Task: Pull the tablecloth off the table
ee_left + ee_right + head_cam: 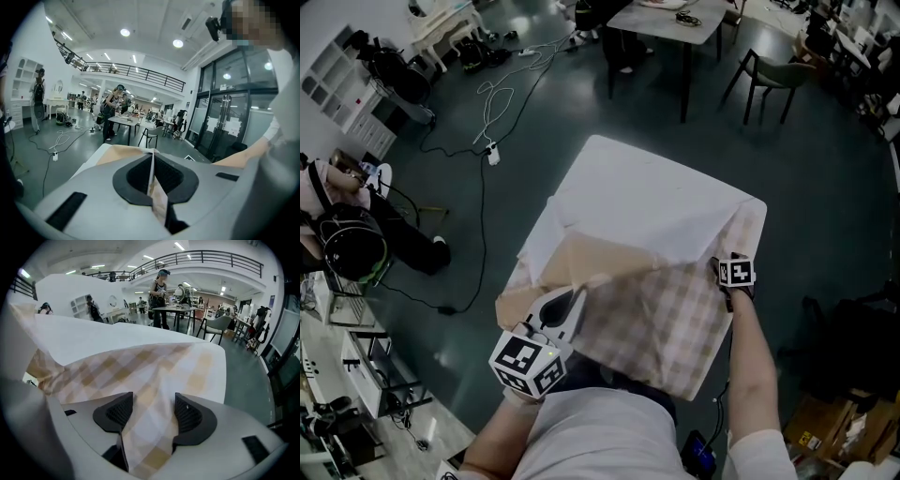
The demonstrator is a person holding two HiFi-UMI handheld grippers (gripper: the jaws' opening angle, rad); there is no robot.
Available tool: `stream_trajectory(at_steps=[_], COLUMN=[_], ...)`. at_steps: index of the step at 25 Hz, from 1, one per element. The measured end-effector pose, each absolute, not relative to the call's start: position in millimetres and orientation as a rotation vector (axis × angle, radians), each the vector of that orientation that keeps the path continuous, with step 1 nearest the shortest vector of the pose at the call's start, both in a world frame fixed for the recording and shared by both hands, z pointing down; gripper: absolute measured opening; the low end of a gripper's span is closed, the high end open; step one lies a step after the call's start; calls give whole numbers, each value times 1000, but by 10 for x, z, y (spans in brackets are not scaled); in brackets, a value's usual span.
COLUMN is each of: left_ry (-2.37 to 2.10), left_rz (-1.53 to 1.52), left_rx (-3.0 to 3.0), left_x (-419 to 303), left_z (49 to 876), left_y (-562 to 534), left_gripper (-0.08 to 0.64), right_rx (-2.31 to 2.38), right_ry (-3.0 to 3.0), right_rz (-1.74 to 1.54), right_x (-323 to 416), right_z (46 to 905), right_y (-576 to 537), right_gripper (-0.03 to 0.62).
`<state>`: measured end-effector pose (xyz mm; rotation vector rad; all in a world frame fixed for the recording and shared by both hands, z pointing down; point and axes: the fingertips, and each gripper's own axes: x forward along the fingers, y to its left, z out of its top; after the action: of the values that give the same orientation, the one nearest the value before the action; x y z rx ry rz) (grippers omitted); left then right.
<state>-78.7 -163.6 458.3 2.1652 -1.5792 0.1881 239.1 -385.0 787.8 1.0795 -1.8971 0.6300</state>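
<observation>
The fingers (174, 177) of the left gripper (152, 176) are clenched on a thin fold of the checked tablecloth (158, 201), its edge pinched flat between the two dark pads. On the right gripper (150, 413) the fingers (115, 413) are released and stand wide apart. A loose ridge of the same cloth runs up between them, lying in the gap and not pinched. Seen from above, the left gripper (565, 309) sits at the near left of the counter (647, 183) and the right gripper (727, 272) at its right edge, with the tablecloth (661, 314) rumpled between them. The cloth covers only the near part, its far edge folded back on itself, and the far half of the white counter is bare. It looks to me like the pull is well under way, with one side gripped and the other waiting for a hold. The next move seems to call for the right fingers to close on that ridge. Both hands would then draw evenly toward the near edge, so the cloth slides off without twisting or snagging on a corner.
</observation>
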Motion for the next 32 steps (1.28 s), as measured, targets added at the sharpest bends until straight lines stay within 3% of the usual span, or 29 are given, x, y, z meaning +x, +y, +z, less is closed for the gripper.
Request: stream_trajectory(at_steps=[1, 4, 5, 20, 32], left_ry=[-1579, -1577, -1576, -1577, -1555], left_rz=[191, 201, 206, 236, 147], left_rx=[2165, 2166, 2168, 2193, 2274], left_x=[-780, -770, -768, -770, -807], left_z=[4591, 4605, 4607, 4588, 4284], left_y=[-1633, -1629, -1631, -1636, -1897], left_gripper=[11, 11, 11, 11, 11], right_rx=[1068, 1015, 1016, 1293, 1596], right_ry=[-1894, -1888, -1890, -2099, -2483], right_rz=[634, 663, 674, 768, 687], right_x=[2369, 2259, 2229, 2317, 2254], right_z=[7881, 7882, 7877, 7530, 5703], right_y=[-3823, -3710, -3685, -3176, -3016], right_gripper=[286, 67, 34, 26, 26])
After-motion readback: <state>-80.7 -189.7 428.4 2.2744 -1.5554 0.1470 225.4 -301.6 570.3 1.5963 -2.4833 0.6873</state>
